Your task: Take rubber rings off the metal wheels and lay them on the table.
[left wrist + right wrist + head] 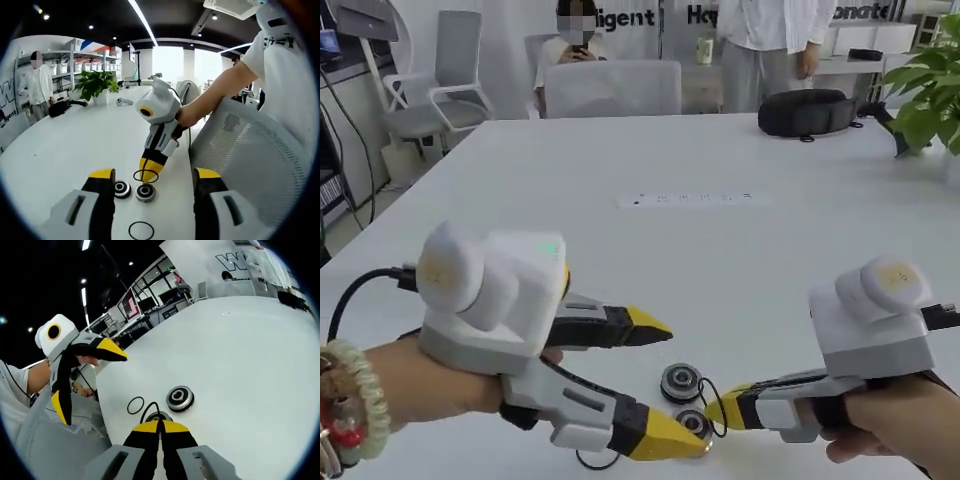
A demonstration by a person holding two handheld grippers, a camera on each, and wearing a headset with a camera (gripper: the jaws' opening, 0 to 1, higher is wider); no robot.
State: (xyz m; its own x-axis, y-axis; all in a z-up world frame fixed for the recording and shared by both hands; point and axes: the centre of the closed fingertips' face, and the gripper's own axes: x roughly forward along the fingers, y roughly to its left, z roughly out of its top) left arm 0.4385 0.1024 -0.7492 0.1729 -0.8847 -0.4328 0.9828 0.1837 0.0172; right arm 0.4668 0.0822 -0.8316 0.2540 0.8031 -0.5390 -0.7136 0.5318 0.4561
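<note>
Near metal wheel (145, 192) sat on the white table (740, 260), close to the person's edge; used as reference for everything below.

Right gripper (718, 411): jaws pressed together, pinching a thin black rubber ring (145, 412) at the yellow tips. The tips sat just above and beside the near wheel. The ring hung as a small loop between tips and wheel. Couldn't tell if the loop's low end touched the wheel.

Left gripper (690, 387): jaws spread wide, gripping nothing. One yellow tip was just beside the near wheel on the person's side and covered part of it in the head view. The other tip was raised, beyond the wheel. Both wheels lay in the gap between the jaws.

Second metal wheel (121, 189): flat on the table just beside the near wheel, on the side away from the person, apart from it, with a dark outer band.

Loose rubber ring (141, 222): flat on the table near the near wheel, toward the left gripper's body, touching nothing.

Black bag (805, 112): well beyond the near wheel, at the table's far end. Potted plant (930, 95): same far end, to the bag's right. Grey office chairs (460, 70) and two people stood past the far edge.
</note>
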